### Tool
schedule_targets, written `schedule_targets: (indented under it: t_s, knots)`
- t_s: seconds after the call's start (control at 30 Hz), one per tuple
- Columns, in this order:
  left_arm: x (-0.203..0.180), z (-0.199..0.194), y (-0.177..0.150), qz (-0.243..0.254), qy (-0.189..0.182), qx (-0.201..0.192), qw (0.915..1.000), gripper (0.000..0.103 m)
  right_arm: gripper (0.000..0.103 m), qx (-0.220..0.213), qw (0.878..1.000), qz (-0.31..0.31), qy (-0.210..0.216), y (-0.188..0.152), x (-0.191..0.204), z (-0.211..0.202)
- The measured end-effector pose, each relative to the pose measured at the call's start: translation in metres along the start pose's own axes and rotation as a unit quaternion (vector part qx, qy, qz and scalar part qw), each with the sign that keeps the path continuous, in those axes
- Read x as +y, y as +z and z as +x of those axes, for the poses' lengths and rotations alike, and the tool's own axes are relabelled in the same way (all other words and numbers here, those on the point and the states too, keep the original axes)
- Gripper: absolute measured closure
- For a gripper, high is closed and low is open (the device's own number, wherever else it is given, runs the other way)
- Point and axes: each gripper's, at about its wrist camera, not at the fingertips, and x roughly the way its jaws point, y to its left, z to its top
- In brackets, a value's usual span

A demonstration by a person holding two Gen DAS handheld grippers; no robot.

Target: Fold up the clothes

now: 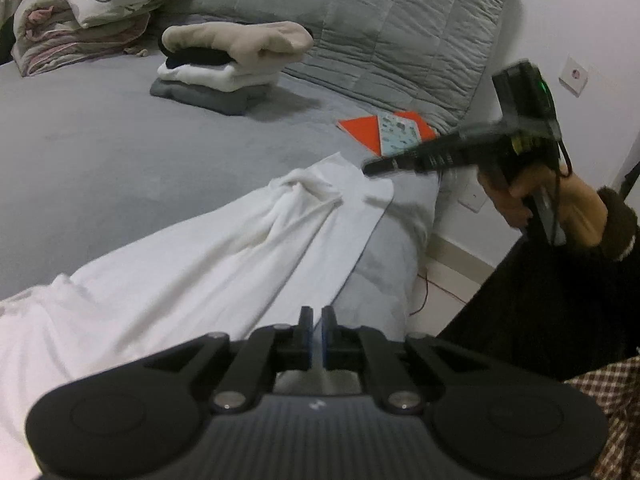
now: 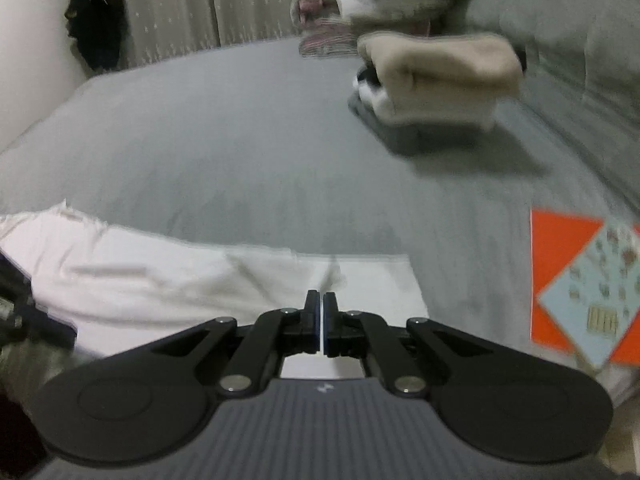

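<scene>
White fleece garment (image 1: pixel 224 256) lies stretched over grey bed (image 1: pixel 120 152). Left gripper (image 1: pixel 317 336) fingers nearly pressed together, a thin gap between; right gripper (image 2: pixel 321 326) fingers likewise, over garment's edge.

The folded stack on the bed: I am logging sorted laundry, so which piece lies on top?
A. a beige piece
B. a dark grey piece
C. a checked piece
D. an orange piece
A: in the left wrist view the folded stack has a beige piece uppermost, over black, white and grey layers; the right wrist view shows the same beige top, though blurred.
</scene>
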Motion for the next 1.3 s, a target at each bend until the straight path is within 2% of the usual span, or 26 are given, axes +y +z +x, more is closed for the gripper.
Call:
schedule_targets:
  t_s: [0.07, 0.1, 0.13, 0.17, 0.23, 0.27, 0.3, 0.5, 0.63, 0.7, 0.73, 0.77, 0.8, 0.83, 0.97, 1.13, 1.3]
  knots:
    - [0.0, 0.004, 0.006, -0.001, 0.002, -0.004, 1.0, 0.096, 0.101, 0.004, 1.0, 0.005, 0.007, -0.002, -0.003, 0.0]
    - [0.0, 0.007, 0.009, -0.001, 0.003, -0.007, 1.0, 0.094, 0.097, 0.0, 1.0, 0.01, 0.01, -0.002, -0.003, 0.0]
    - [-0.001, 0.009, 0.013, -0.003, 0.006, -0.01, 0.9999, 0.089, 0.088, -0.004, 1.0, 0.015, 0.014, -0.002, -0.004, 0.0]
    - [-0.001, 0.012, 0.016, -0.004, 0.009, -0.013, 0.9999, 0.084, 0.088, -0.007, 1.0, 0.021, 0.018, -0.001, -0.006, 0.001]
    - [-0.002, 0.017, 0.02, -0.005, 0.015, -0.019, 0.9997, 0.079, 0.08, -0.011, 0.999, 0.035, 0.027, 0.001, -0.01, 0.005]
    - [-0.003, 0.02, 0.022, -0.003, 0.017, -0.02, 0.9996, 0.079, 0.068, -0.01, 0.998, 0.044, 0.034, 0.003, -0.012, 0.008]
    - [-0.004, 0.024, 0.024, 0.002, 0.022, -0.019, 0.9996, 0.078, 0.06, -0.01, 0.998, 0.053, 0.041, 0.005, -0.014, 0.011]
    - [-0.004, 0.043, 0.027, 0.026, 0.057, -0.007, 0.998, 0.076, 0.06, 0.011, 0.992, 0.099, 0.081, 0.015, -0.023, 0.037]
    - [0.002, 0.046, 0.026, 0.016, 0.058, -0.005, 0.9982, 0.076, 0.063, 0.025, 0.986, 0.139, 0.088, 0.016, -0.028, 0.055]
    - [0.006, 0.047, 0.025, 0.01, 0.058, -0.005, 0.9982, 0.076, 0.08, 0.024, 0.982, 0.163, 0.09, 0.017, -0.032, 0.06]
    - [0.007, 0.048, 0.025, 0.007, 0.058, -0.005, 0.9983, 0.078, 0.085, 0.021, 0.98, 0.174, 0.093, 0.018, -0.034, 0.061]
    - [0.009, 0.049, 0.025, 0.004, 0.058, -0.004, 0.9983, 0.087, 0.094, 0.017, 0.978, 0.183, 0.098, 0.02, -0.035, 0.062]
    - [0.01, 0.049, 0.025, 0.001, 0.058, -0.004, 0.9983, 0.093, 0.098, 0.011, 0.976, 0.19, 0.103, 0.021, -0.035, 0.061]
    - [0.012, 0.05, 0.024, -0.001, 0.058, -0.004, 0.9983, 0.099, 0.098, 0.004, 0.975, 0.193, 0.108, 0.024, -0.035, 0.06]
    - [0.008, 0.043, 0.025, 0.005, 0.063, -0.023, 0.9977, 0.1, 0.099, -0.045, 0.975, 0.188, 0.106, 0.035, -0.028, 0.044]
    - [0.002, 0.016, 0.031, 0.014, 0.084, -0.083, 0.9929, 0.1, 0.099, -0.122, 0.968, 0.188, 0.11, 0.056, -0.022, 0.016]
    - [-0.001, -0.008, 0.036, 0.01, 0.08, -0.122, 0.9892, 0.101, 0.099, -0.179, 0.965, 0.174, 0.086, 0.064, -0.017, -0.016]
